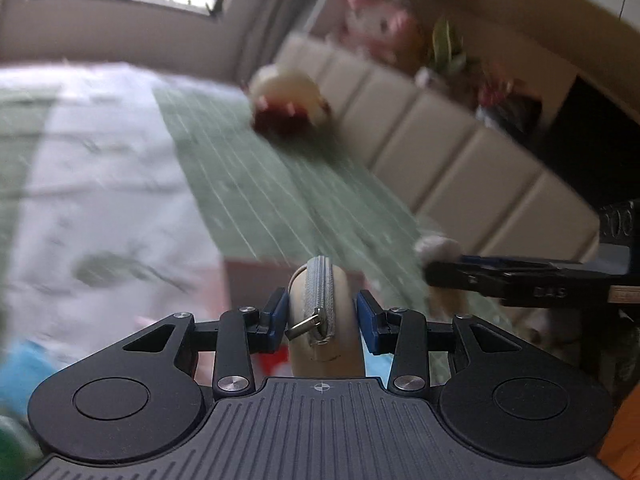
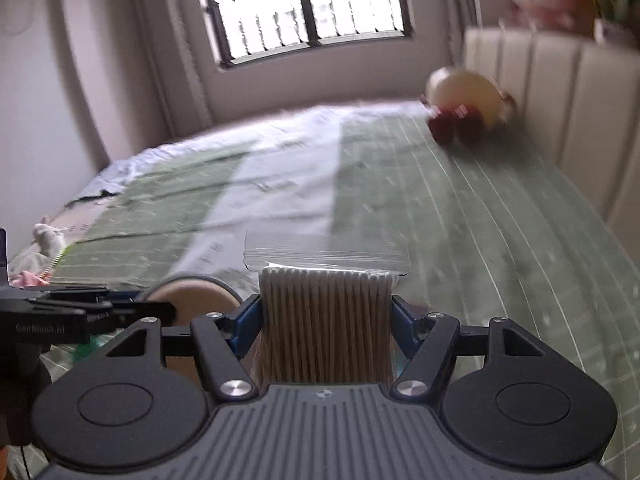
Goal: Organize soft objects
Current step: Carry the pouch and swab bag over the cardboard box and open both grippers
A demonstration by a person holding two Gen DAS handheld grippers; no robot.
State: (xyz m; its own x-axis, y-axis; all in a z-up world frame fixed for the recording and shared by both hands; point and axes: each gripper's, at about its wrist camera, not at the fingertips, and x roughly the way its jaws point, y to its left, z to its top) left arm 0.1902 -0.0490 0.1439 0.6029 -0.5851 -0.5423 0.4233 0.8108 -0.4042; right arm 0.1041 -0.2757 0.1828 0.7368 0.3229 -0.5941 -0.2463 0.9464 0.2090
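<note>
My left gripper (image 1: 322, 316) is shut on a round beige zip pouch (image 1: 324, 312), held edge-on with its grey zipper and metal pull facing the camera. My right gripper (image 2: 326, 316) is shut on a clear zip bag of cotton swabs (image 2: 326, 312), the swab tips pointing away from me. Both are carried above a bed with a green striped cover (image 1: 280, 184). The right gripper (image 1: 520, 276) shows at the right of the left wrist view. The left gripper (image 2: 80, 308) with the pouch (image 2: 192, 296) shows at the left of the right wrist view.
A cream and dark red plush toy (image 2: 468, 104) lies by the padded beige headboard (image 1: 440, 152). A pink plush (image 1: 376, 24) and plants sit on the ledge behind. Small soft items (image 2: 44, 240) lie at the bed's far left edge. A window (image 2: 304, 8) is beyond.
</note>
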